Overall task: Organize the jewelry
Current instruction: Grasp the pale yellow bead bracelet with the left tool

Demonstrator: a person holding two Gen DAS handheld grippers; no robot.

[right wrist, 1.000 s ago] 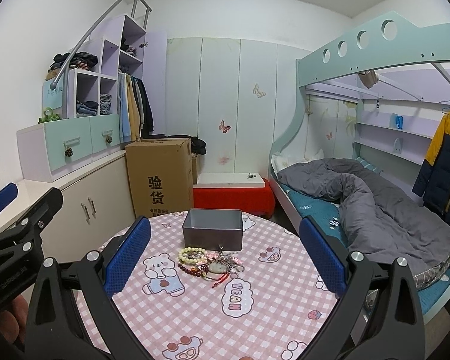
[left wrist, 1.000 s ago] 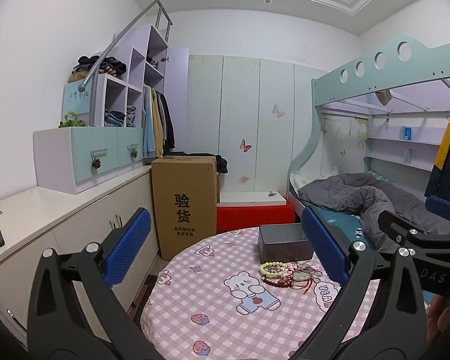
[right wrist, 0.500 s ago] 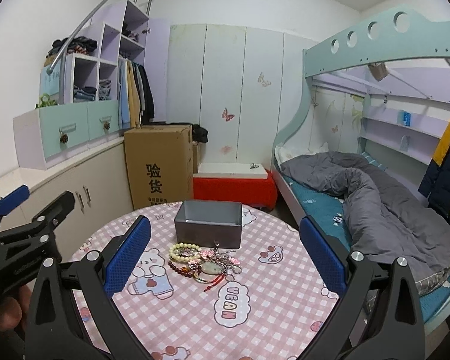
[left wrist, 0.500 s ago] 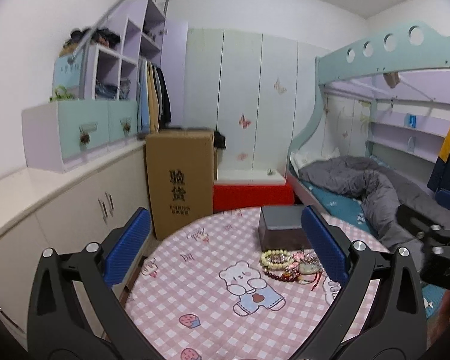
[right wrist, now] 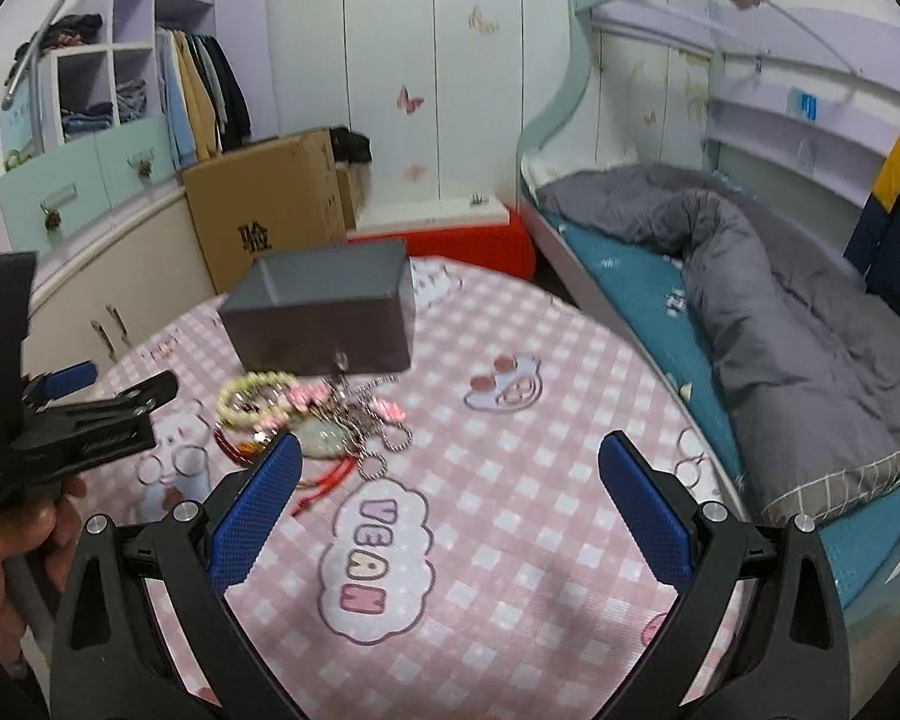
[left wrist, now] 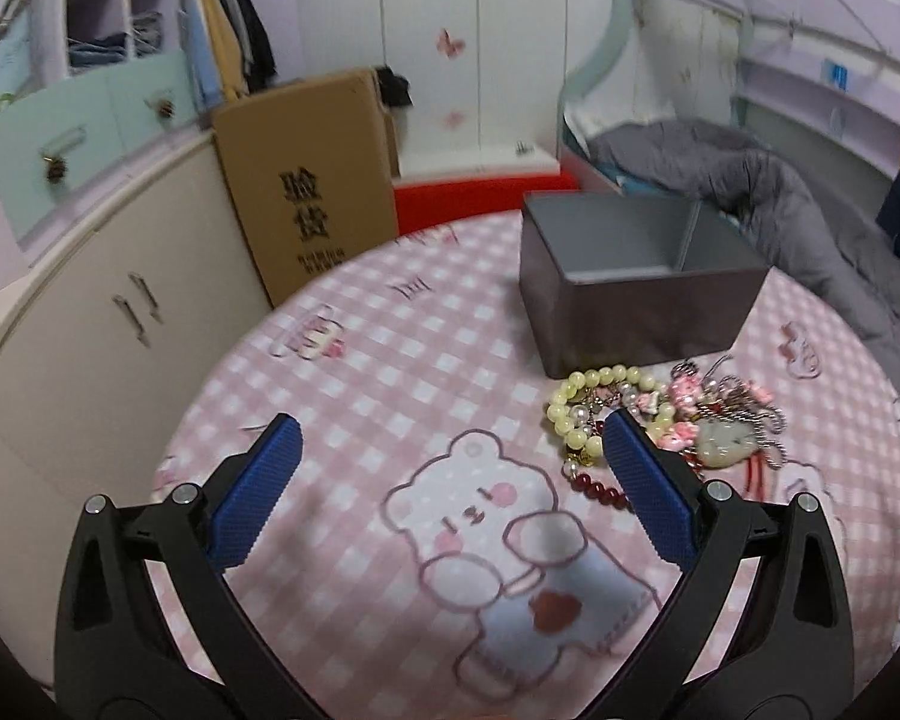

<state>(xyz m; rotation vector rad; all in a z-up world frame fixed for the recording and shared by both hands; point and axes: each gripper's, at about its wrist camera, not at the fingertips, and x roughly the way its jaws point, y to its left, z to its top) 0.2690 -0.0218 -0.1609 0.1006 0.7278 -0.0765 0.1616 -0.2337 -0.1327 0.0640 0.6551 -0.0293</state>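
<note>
A pile of jewelry (left wrist: 666, 414) lies on the round pink checked table (left wrist: 390, 360): a pale bead bracelet (left wrist: 600, 387), dark red beads, a jade pendant, chains and pink charms. A grey open box (left wrist: 636, 276) with a divider stands just behind the pile. My left gripper (left wrist: 450, 468) is open and empty above the table, its right finger beside the pile. In the right wrist view, the pile (right wrist: 312, 414) and the box (right wrist: 324, 315) sit left of my open, empty right gripper (right wrist: 450, 492). The left gripper (right wrist: 78, 414) shows at the left there.
A cardboard box (left wrist: 312, 180) and white cabinets (left wrist: 90, 312) stand left behind the table. A red bench (right wrist: 450, 240) is behind. A bunk bed with a grey duvet (right wrist: 780, 300) is right of the table.
Both grippers have moved forward and tilted down over the table. The jewelry pile and grey box are much closer now. Both stay open.
</note>
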